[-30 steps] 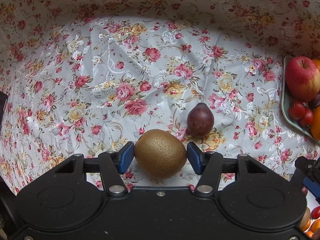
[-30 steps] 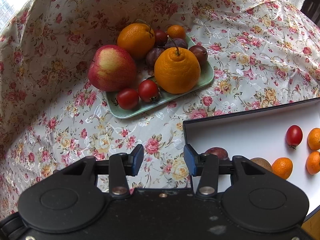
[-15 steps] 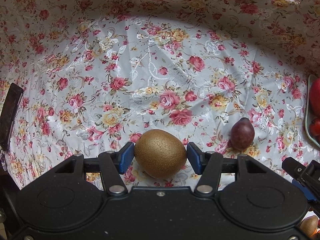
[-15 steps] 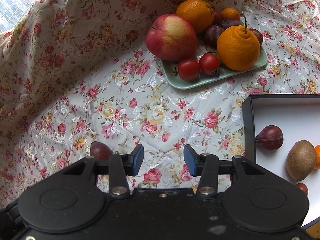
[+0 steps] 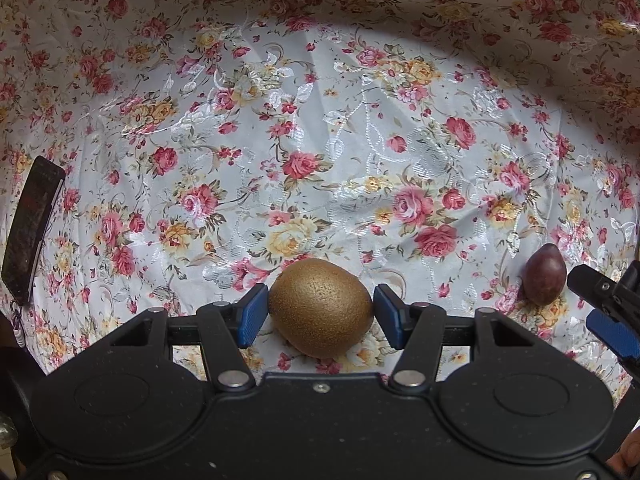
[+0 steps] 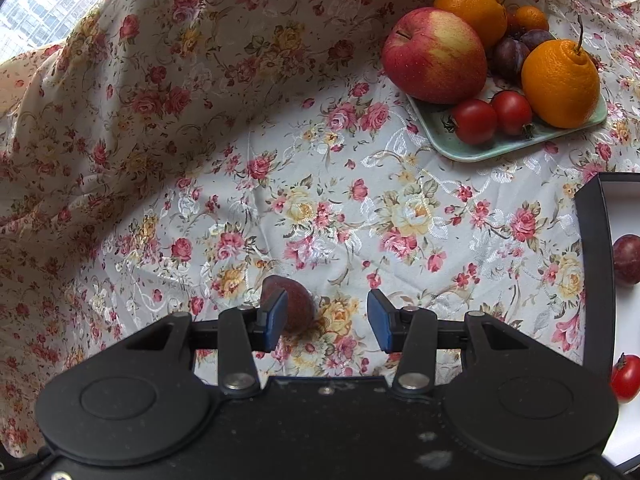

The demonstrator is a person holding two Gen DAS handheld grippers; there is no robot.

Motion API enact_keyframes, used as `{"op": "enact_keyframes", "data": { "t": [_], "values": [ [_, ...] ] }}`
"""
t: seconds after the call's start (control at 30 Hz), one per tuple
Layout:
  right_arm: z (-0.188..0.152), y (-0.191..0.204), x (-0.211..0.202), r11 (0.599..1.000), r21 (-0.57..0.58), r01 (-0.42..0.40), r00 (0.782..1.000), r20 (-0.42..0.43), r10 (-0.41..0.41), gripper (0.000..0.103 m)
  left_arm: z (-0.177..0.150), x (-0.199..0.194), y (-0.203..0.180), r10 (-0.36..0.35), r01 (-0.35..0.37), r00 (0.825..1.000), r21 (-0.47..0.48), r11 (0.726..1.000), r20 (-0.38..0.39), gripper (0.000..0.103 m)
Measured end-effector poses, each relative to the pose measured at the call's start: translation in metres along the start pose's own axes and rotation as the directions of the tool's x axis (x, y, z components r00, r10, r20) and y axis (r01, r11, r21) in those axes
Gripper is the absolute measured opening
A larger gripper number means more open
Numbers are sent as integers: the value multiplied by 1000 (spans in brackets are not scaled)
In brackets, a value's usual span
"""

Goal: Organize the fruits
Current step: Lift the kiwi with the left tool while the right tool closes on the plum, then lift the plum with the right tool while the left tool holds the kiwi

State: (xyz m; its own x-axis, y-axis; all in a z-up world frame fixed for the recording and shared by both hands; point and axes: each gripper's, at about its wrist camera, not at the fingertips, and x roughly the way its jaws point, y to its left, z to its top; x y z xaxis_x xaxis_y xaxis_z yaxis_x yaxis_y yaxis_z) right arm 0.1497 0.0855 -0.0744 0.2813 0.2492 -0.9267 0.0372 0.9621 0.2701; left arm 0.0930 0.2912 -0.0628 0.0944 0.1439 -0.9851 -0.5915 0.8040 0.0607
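My left gripper (image 5: 318, 312) is shut on a golden-brown kiwi (image 5: 320, 307), held just above the floral cloth. A dark purple passion fruit (image 5: 545, 279) lies on the cloth to its right, beside the tip of my right gripper (image 5: 604, 308). In the right wrist view my right gripper (image 6: 327, 320) is open and empty; the passion fruit (image 6: 294, 304) sits just behind its left fingertip (image 6: 275, 320). A green plate (image 6: 480, 152) at the upper right holds an apple (image 6: 434, 56), oranges, plums and two cherry tomatoes.
A black-rimmed white box (image 6: 596, 264) at the right edge holds a plum (image 6: 627, 258) and a cherry tomato (image 6: 626, 378). A dark phone-like object (image 5: 30, 236) lies at the far left of the cloth. The cloth rises in folds at the back.
Both grippers have swung left. The left one still holds the kiwi, and the passion fruit has slid to the right edge of its view. The right one has come up to the passion fruit.
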Motion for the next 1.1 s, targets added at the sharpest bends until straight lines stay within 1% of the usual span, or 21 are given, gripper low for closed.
{"op": "enact_keyframes", "data": {
  "t": [0.2,0.3,0.53,0.8,0.93,1.1],
  "values": [
    [-5,14,9,1000,-27,0,1000,15,0,48,1,0,9,-20,20,1000,22,1000,-1,62],
    [-7,20,17,999,-41,22,1000,16,-22,48,2,1,13,-38,38,999,17,999,-7,62],
    [-11,25,33,997,-51,61,998,3,-61,48,3,2,16,-46,46,999,25,999,-9,62],
    [-14,32,37,991,-90,97,995,41,-93,48,3,2,17,-49,49,999,32,998,0,63],
    [-16,36,36,985,-131,109,994,44,-104,48,4,2,17,-45,45,999,32,998,3,63],
    [-20,39,33,978,-168,123,992,52,-116,43,4,2,17,-44,44,999,34,998,6,63]
  ]
}}
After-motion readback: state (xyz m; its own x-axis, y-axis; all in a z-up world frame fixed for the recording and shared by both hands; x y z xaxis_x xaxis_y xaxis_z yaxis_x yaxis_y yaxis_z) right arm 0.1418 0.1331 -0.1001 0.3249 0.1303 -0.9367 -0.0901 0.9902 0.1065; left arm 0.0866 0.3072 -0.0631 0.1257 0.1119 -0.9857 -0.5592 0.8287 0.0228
